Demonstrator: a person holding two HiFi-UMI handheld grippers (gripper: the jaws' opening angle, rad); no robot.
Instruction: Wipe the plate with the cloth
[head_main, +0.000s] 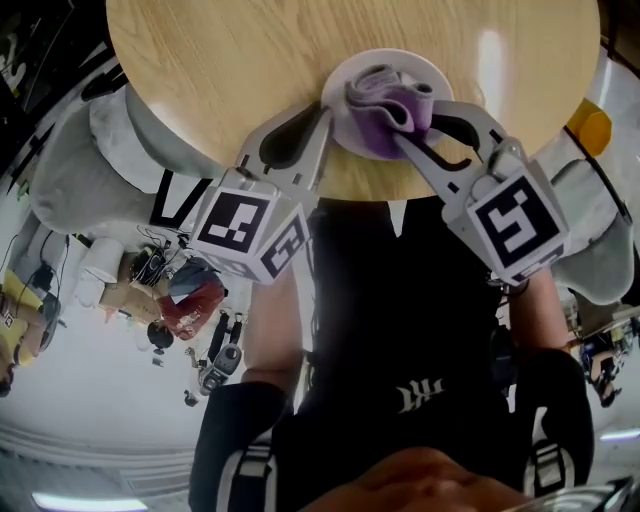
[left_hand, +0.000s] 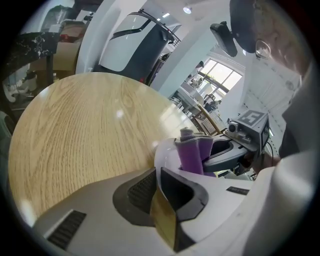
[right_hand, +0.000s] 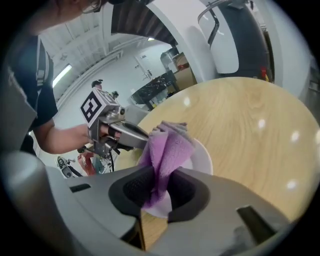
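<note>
Right gripper (right_hand: 159, 176): jaws clamped on bunched purple cloth (right_hand: 169, 146), which rests on the white plate (right_hand: 204, 156) just beyond its tips; left gripper (left_hand: 157, 172): jaws nearly together, pinching the plate's near rim. Wiping looks under way; no telling how much remains. Beyond: round wooden table (head_main: 230, 70), then white seats (head_main: 70, 180) in a cluttered workroom.

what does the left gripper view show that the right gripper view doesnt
Left gripper view only: the left gripper closed on the plate rim, and a window behind. Right gripper view only: the right gripper clamped on the purple cloth, and the person's arm. Both: the round wooden table, the plate and the cloth.
</note>
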